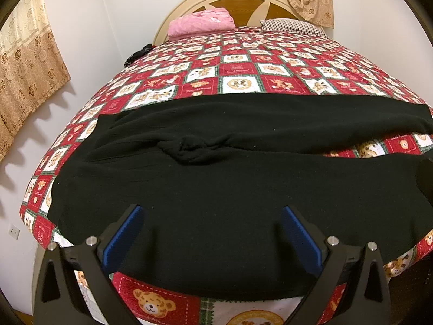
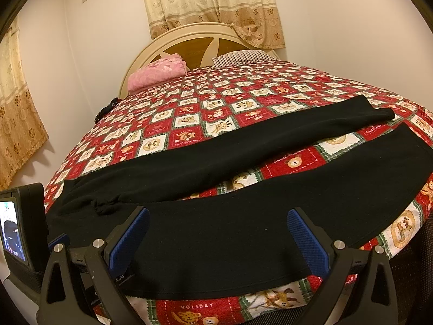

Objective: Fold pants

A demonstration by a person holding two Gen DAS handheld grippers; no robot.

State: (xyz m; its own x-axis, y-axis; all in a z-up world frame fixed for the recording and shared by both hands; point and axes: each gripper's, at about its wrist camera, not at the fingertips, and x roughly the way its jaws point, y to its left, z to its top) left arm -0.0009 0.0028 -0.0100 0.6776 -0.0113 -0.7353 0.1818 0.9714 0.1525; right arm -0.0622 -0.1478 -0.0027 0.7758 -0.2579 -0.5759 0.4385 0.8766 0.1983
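Left wrist view and right wrist view, one lot, listed by size, places given relative to the pants

Bed point(image 1: 243, 62): quilt of red and white teddy-bear squares; carries the pants across its near end; headboard well beyond them

Pants point(image 1: 216, 189): black, soft knit, spread crosswise on the bed, waist end toward the left, both legs running right. Far leg point(image 2: 243, 138) and near leg point(image 2: 270, 211) lie apart toward the hems, quilt showing between; bunched wrinkles at the crotch point(image 1: 194, 149)

Pink folded cloth point(image 1: 200, 23) and striped pillow point(image 1: 292, 24): far beyond the pants, by the headboard, clear of the work

Left tongs point(image 1: 211, 233): spread wide, empty, over the near edge of the pants toward the waist end

Right tongs point(image 2: 217, 233): spread wide, empty, over the near leg

Handling note, judged: the step looks to be the first fold, near leg onto far leg. Pinch only the near edge, both tongs well apart along it, lift together, lay edge to edge; wrinkles at the crotch likely need smoothing, and thin knit may slip if little fabric is taken
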